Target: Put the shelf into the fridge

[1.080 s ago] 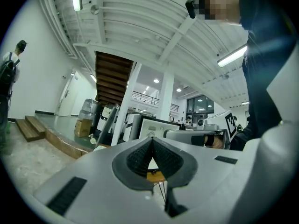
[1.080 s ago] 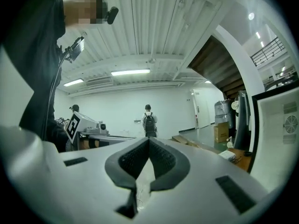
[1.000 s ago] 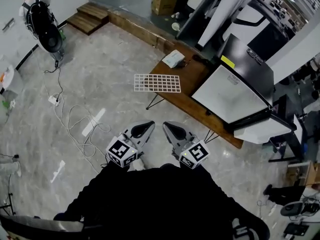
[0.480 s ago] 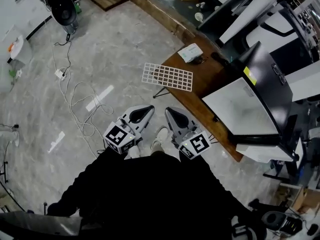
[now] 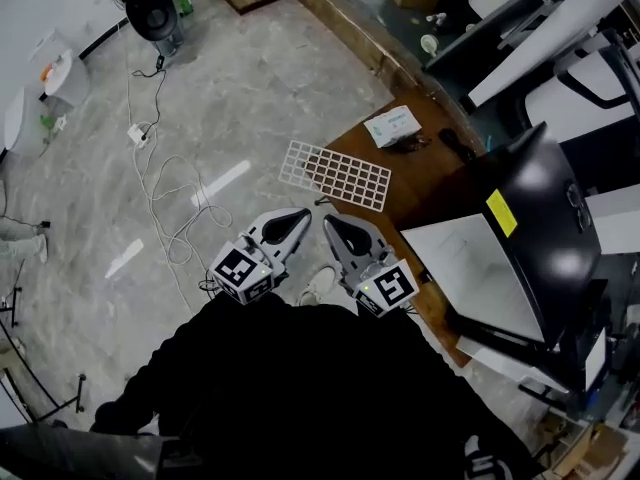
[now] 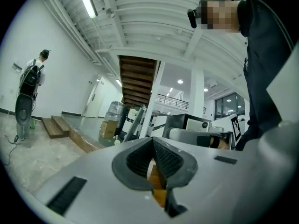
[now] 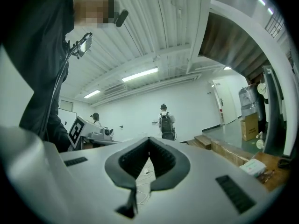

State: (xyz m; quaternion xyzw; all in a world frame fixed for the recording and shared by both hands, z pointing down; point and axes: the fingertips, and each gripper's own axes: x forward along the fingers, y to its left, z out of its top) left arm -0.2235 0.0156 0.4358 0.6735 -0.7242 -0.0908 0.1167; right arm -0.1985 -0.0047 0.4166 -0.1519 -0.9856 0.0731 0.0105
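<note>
— Where's the shelf (image 5: 336,175)?
— Flat on the wooden surface's (image 5: 430,183) left end, overhanging its edge above the marble floor (image 5: 250,88). The fridge (image 5: 545,218) stands open at the right end.
— Tools?
— Left tool (image 5: 299,215) and right tool (image 5: 330,220) are both closed, empty.

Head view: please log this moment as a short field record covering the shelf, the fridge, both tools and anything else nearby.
shelf: white wire grid lying flat on the wooden table's corner, partly overhanging the edge
fridge: black, yellow sticker, at the table's far right; shelf not inside it
left tool: shut, holding nothing, apart from the shelf
right tool: shut, holding nothing, apart from the shelf
other items: small white box on the table; white cable on the floor
task stage: shelf not yet gripped
</note>
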